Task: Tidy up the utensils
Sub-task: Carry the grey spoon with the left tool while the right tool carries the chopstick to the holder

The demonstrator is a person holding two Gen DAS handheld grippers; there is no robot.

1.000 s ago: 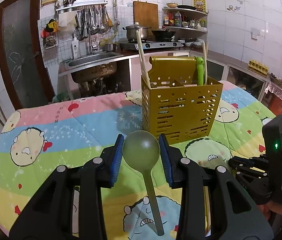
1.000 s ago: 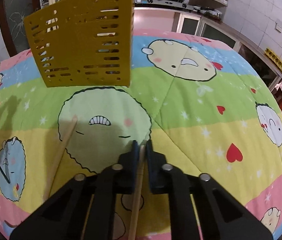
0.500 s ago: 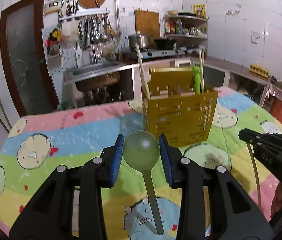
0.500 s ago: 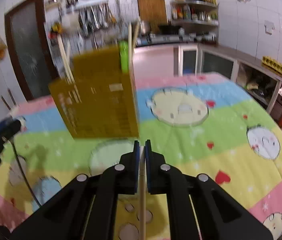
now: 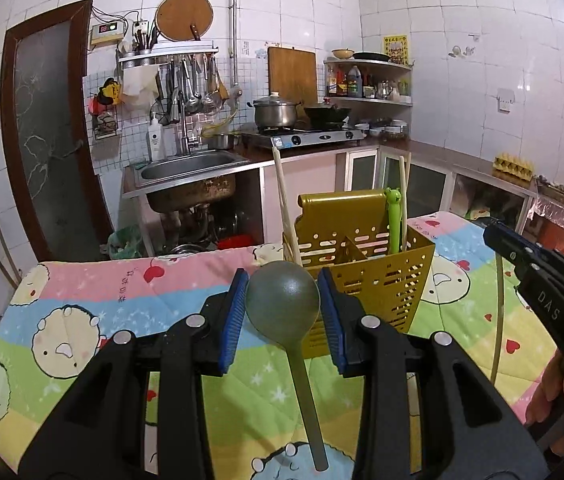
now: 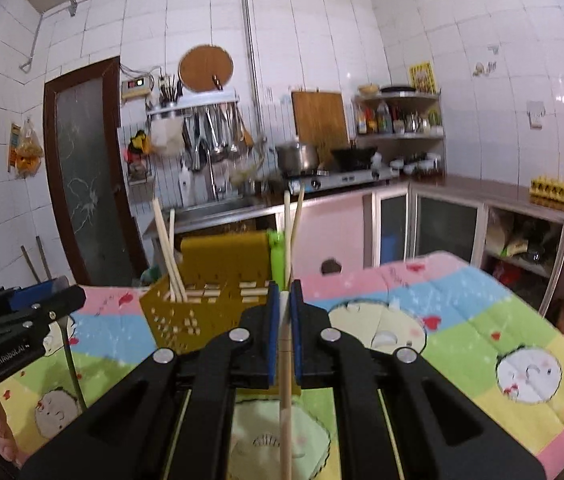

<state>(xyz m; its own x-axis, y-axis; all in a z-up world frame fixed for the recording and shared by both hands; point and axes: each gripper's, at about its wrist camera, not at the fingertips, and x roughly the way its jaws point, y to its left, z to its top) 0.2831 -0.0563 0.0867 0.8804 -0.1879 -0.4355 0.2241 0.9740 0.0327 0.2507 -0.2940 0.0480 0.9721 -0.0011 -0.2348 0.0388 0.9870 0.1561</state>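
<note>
The left claw [image 5: 283, 305] grips a dark green spoon [image 5: 282, 300] by its bowl, handle hanging down, lifted just before the yellow utensil holder [image 5: 374, 276] on the quilt-covered desk [image 5: 82, 300]. The right claw [image 6: 285, 312] pinches a chopstick [image 6: 286, 396] upright, presumably to drop it in beside the others.

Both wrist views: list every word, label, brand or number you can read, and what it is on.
"DAS" on the body of the right tongs, seen from the left wrist.
"GenRoboLAI", roughly, on the body of the left tongs, seen from the right wrist.
Red digits on the wall controller: too small.
Yellow wall poster, shelf bottles and pink characters on the tablecloth: unreadable.
</note>
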